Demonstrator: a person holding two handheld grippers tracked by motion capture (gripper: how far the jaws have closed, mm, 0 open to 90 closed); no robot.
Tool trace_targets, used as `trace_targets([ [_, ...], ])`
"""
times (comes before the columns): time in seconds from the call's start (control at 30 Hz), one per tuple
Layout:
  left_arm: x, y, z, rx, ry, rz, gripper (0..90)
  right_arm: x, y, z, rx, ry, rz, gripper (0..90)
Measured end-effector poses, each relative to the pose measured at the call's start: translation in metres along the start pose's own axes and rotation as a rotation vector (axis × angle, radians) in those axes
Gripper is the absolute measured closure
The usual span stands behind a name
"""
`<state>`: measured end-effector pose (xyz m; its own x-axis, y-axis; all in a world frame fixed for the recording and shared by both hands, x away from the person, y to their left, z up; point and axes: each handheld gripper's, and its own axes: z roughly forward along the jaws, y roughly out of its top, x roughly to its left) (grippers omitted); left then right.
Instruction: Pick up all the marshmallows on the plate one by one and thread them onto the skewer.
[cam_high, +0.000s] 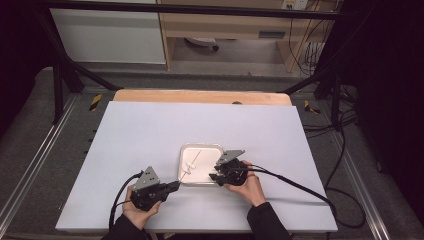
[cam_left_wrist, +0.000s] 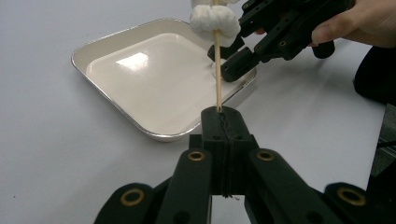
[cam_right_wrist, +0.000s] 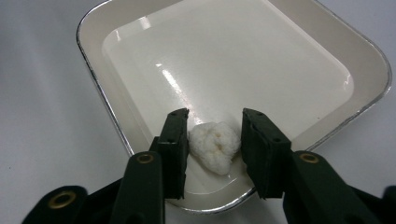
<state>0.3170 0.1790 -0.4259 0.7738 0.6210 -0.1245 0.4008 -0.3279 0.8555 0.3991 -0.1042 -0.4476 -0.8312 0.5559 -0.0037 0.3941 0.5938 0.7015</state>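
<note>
Here my left claw (cam_left_wrist: 219, 116) is clenched on the lower end of a thin wooden skewer (cam_left_wrist: 217, 70), which rises over the near edge of the white tray (cam_left_wrist: 107, 46) and carries a white marshmallow (cam_left_wrist: 212, 21) near its top. My right claw (cam_right_wrist: 215, 135) is spread apart inside the tray, its jaws on either side of a second marshmallow (cam_right_wrist: 212, 147) lying on the tray floor; the left jaw looks to touch it, the right stands just off it. The tray sits on the white worktop (cam_high: 150, 130).
</note>
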Motion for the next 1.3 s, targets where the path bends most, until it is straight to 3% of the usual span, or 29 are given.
trace_targets([
  [0.3, 0.001, 0.001, 0.001, -0.018, -0.007, 0.022, 89.0, 0.001, -0.001, -0.001, -0.014, 0.007, 0.000, 70.0],
  [0.5, 0.001, 0.001, 0.001, -0.017, -0.008, 0.022, 89.0, -0.003, 0.002, -0.013, -0.079, 0.027, 0.043, 71.3],
  [0.83, -0.003, 0.001, 0.000, -0.008, -0.018, 0.007, 89.0, -0.010, 0.010, -0.052, -0.240, 0.090, 0.123, 72.0],
  [1.3, -0.008, 0.002, 0.002, -0.017, -0.045, 0.036, 89.0, -0.018, 0.022, -0.086, -0.393, 0.175, 0.202, 72.8],
])
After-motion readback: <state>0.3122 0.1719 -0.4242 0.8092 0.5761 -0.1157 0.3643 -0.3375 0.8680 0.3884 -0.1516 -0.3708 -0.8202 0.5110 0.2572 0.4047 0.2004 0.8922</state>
